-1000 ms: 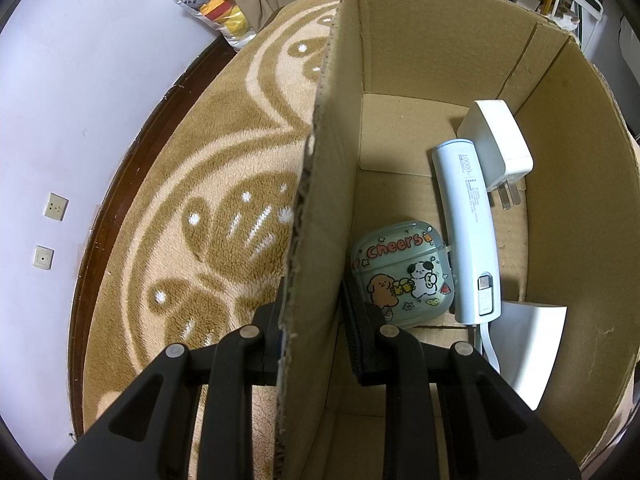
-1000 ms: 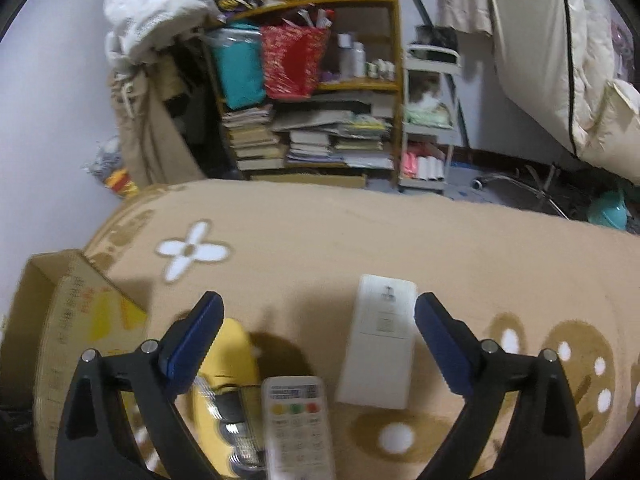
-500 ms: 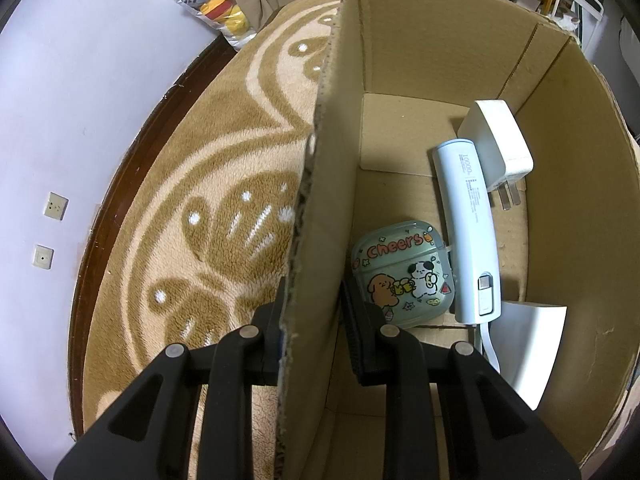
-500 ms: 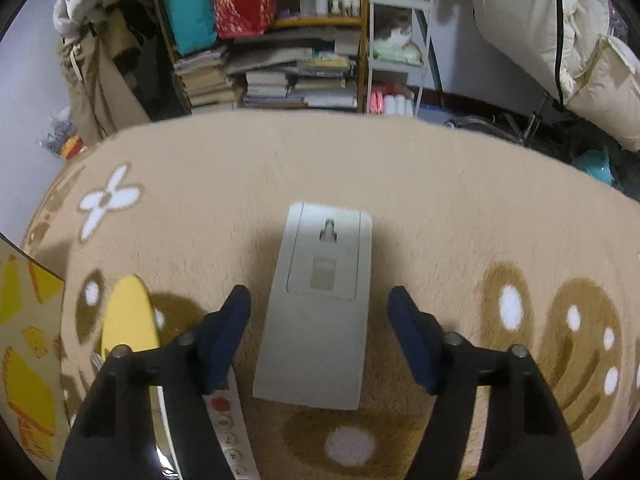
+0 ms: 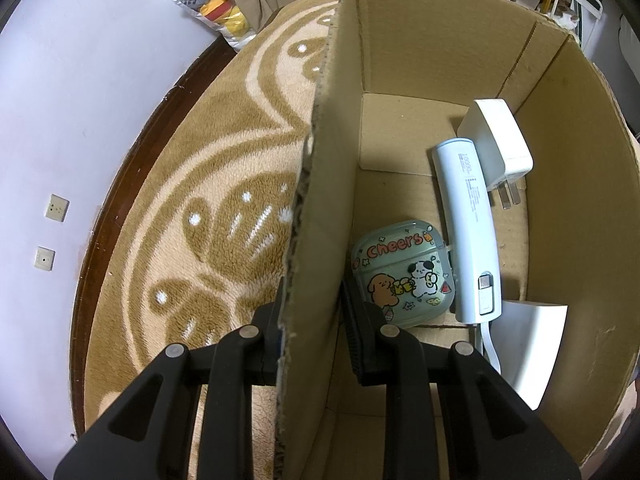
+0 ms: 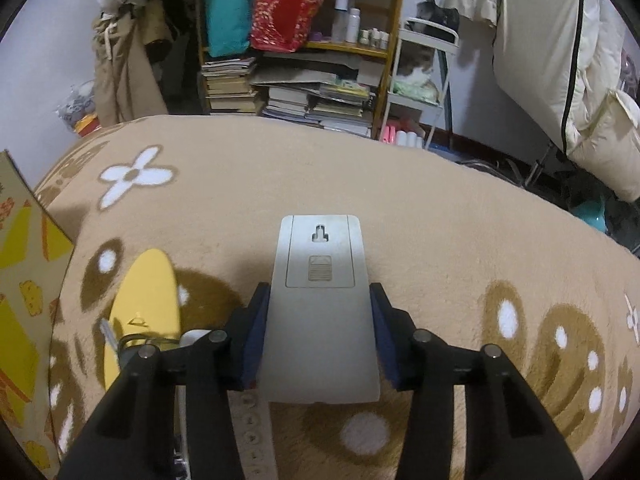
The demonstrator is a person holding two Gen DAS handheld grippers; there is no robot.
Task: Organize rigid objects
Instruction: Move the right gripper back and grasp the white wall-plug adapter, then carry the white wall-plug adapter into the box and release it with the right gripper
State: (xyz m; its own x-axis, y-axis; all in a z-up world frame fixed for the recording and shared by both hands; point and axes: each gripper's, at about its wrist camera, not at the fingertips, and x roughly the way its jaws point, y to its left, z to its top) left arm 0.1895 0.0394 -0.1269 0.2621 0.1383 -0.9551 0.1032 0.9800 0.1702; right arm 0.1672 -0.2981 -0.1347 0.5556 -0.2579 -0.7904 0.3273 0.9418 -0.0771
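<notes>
Cardboard wall of the box (image 5: 400, 60) sits pinched in your left gripper (image 5: 312, 320), one finger outside, one inside. Beyond: earbud case (image 5: 404, 276), power bank (image 5: 472, 228), charger (image 5: 496, 144). Your right gripper (image 6: 318, 336) clamps the grey remote (image 6: 320, 308) over the rug (image 6: 440, 220); yellow object (image 6: 140, 304) left.

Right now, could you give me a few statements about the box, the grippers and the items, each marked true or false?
1. The left gripper clamps the box wall. True.
2. The right gripper is empty. False: its pads press the sides of the grey device.
3. The earbud case lies inside the box. True.
4. The charger lies on the rug. False: it is in the box, beside the power bank.
</notes>
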